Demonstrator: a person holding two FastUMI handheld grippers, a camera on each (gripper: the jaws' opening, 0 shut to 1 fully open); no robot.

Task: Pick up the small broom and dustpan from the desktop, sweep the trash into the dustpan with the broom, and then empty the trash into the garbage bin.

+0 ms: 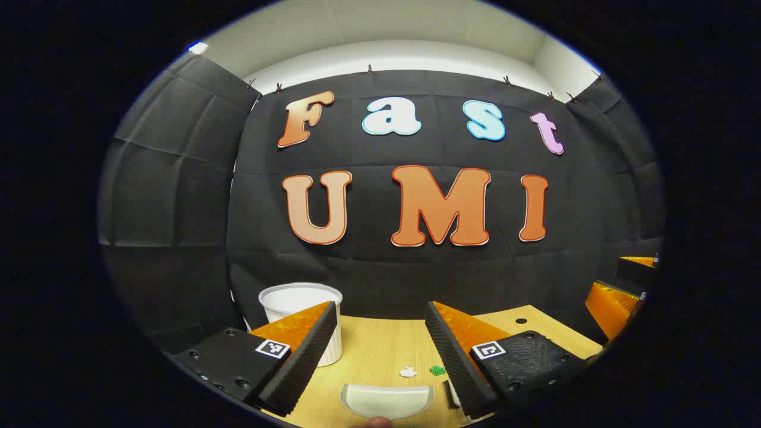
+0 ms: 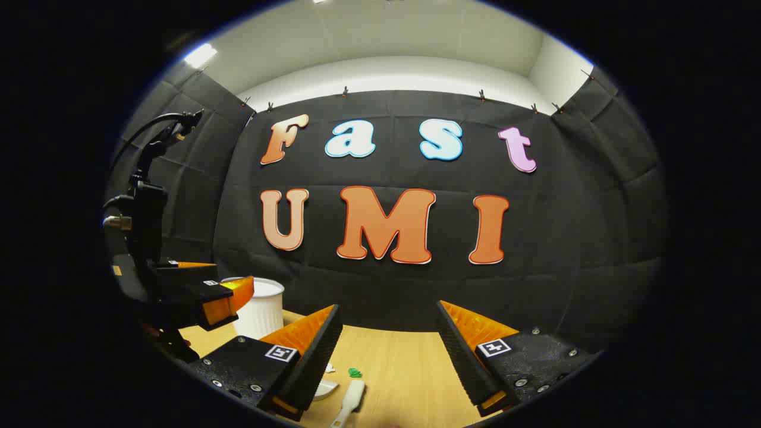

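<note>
Item 1: my left gripper [image 1: 376, 351], black fingers with orange backs. Jaws spread wide, pinching nothing, held above the pale wooden desktop [image 1: 380, 356].

Item 2: my right gripper [image 2: 389, 356], same build. Jaws likewise spread and empty. It also appears at the right edge of the left gripper view.

Item 3: white plastic dustpan [image 1: 385, 399], lying on the desktop directly below and between my left fingers, its open mouth facing away toward the scraps.

Item 4: small white plastic broom [image 2: 349, 401], lying on the desktop low in the right gripper view, just right of my right gripper's left-hand finger. Its handle runs toward me; the bristle end I cannot make out.

Item 5: trash, 2 pieces: 1 crumpled white scrap [image 1: 408, 373] and 1 green scrap [image 1: 438, 370], side by side just beyond the dustpan.

Item 6: white ribbed plastic garbage bin [image 1: 309, 312], standing at the far left of the desktop, partly behind my left finger.

Step in hand, by my judgement: pickup, nothing yet grasped. Method: lower each gripper straight onto its own tool, left to dustpan, right to broom. Keep jaws wide until the fingers straddle the handle, then close squarely across it. Take the dustpan at the near end, so its lip stays flat on the wood and faces the 2 scraps.
</note>
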